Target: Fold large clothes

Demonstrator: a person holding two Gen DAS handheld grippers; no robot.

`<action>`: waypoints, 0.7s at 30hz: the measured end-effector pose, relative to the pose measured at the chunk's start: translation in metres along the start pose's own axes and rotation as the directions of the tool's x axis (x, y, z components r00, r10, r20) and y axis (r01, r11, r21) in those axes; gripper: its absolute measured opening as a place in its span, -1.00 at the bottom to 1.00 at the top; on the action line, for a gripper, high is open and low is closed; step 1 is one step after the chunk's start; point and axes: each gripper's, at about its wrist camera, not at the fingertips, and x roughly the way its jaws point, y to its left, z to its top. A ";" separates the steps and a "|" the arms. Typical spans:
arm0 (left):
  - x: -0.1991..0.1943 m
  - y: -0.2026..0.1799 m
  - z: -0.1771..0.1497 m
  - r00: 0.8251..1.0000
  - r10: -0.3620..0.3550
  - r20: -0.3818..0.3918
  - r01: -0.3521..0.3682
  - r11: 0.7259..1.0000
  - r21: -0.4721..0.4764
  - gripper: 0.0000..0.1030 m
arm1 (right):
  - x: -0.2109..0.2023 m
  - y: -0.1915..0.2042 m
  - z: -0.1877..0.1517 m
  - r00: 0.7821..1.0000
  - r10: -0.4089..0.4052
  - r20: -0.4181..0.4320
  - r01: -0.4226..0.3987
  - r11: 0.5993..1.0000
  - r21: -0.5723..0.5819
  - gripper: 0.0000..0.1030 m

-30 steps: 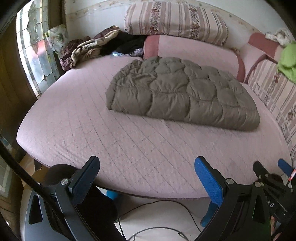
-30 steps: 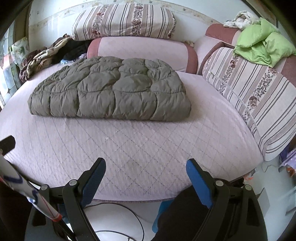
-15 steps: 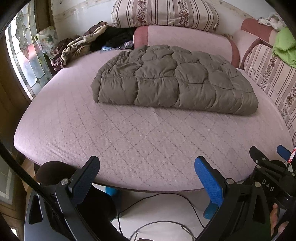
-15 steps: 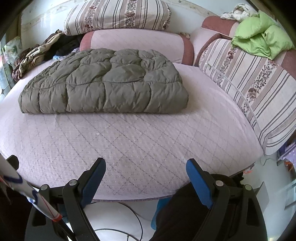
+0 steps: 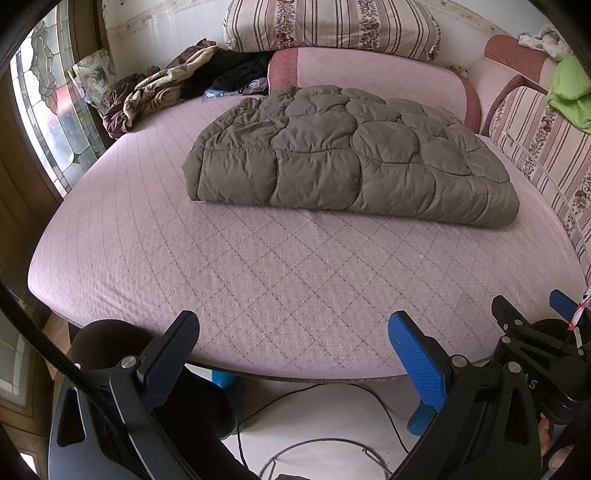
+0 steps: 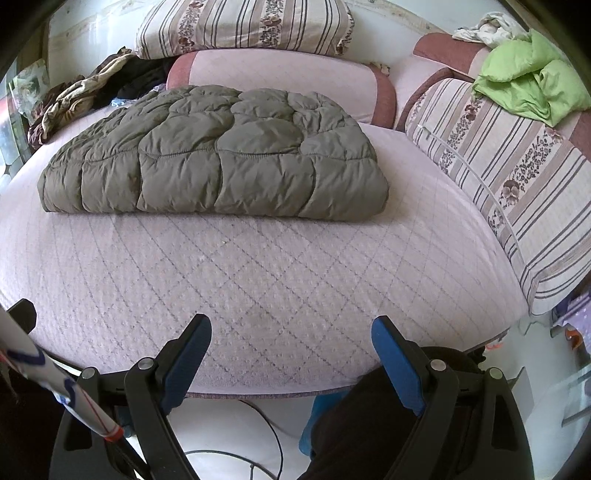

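I'm holding both the left tool (image 5: 293, 349) and right tool (image 6: 291, 341) wide, empty; the puffy jacket (image 6: 218, 155), mid-frame, is risking springing unfolded.

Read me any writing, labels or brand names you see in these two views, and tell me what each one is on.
"S": a single white letter on the black body of the right tongs, seen at the right edge of the left wrist view; the remainder of the marking is cut off.
Blue marks on the white rod in the right wrist view: not readable as text.
Olive quilted puffer coat, striped floral cushions: no text.
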 end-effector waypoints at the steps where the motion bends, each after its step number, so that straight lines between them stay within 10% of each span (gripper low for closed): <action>1: 0.000 0.000 0.000 1.000 0.000 -0.001 0.000 1.000 0.001 0.98 | 0.000 0.001 0.000 1.000 0.000 -0.001 0.000 1.000 -0.002 0.77; 21: 0.000 -0.003 -0.003 1.000 0.000 -0.011 0.000 1.000 0.013 0.98 | 0.003 0.003 -0.004 1.000 0.006 -0.016 -0.006 1.000 -0.009 0.77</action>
